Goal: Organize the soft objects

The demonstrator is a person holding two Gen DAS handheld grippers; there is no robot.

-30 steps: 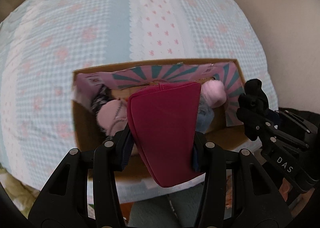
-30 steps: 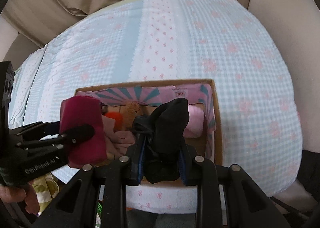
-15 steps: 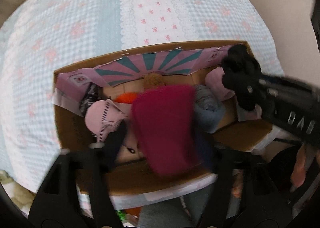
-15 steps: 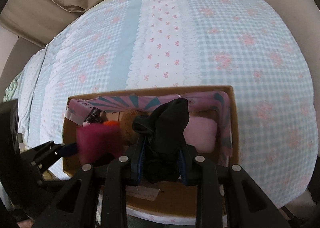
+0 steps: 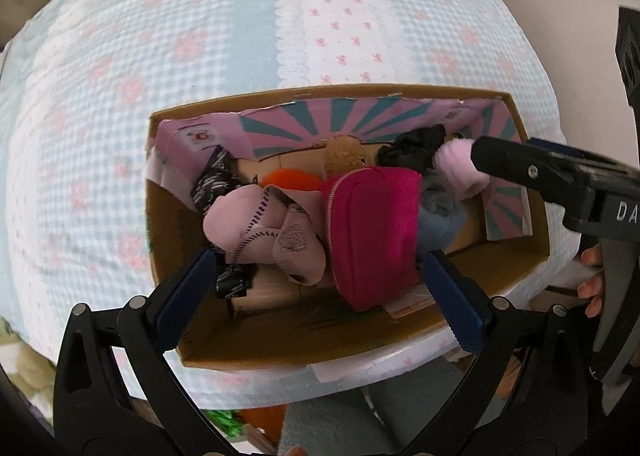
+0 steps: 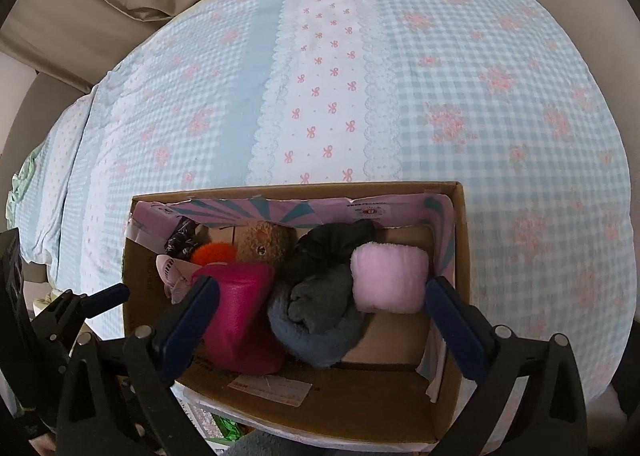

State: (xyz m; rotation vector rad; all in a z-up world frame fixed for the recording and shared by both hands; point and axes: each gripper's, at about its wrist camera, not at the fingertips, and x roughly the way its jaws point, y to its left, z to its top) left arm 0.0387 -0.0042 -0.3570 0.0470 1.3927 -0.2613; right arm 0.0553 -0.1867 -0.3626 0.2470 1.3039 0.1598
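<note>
Bedspread (image 6: 500, 103) bears cardboard box (image 6: 460, 264) holding magenta pouch (image 6: 240, 320).

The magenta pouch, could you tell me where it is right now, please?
The magenta pouch lies in the cardboard box, left of centre in the right wrist view, between the pink hat and the grey roll.

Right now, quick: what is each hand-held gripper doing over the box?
Left hand-held gripper: jaws just opened wide, empty above the magenta pouch.
Right hand-held gripper: jaws just opened wide, empty above the black cloth.
</note>
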